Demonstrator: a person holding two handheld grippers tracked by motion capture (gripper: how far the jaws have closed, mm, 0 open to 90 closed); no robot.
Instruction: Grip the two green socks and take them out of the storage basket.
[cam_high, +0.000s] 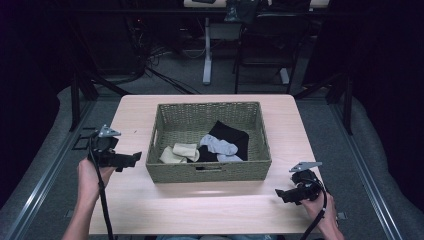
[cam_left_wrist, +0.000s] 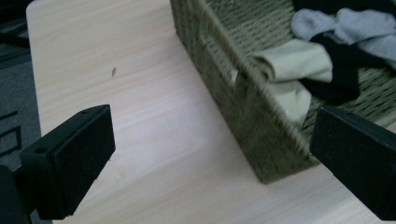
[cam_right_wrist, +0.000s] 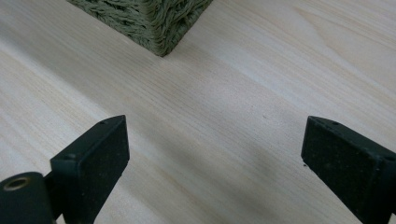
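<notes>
A woven olive basket stands in the middle of the light wooden table. Inside it lie cream socks, grey socks and black socks. My left gripper hovers just left of the basket's near-left corner, open and holding nothing; the cream sock shows past its jaws. My right gripper hangs over the table near the front right edge, open and holding nothing, with the basket's corner ahead of it.
Bare tabletop lies in front of the basket and at both its sides. Beyond the table's far edge stand a desk leg, a chair and cables on the floor.
</notes>
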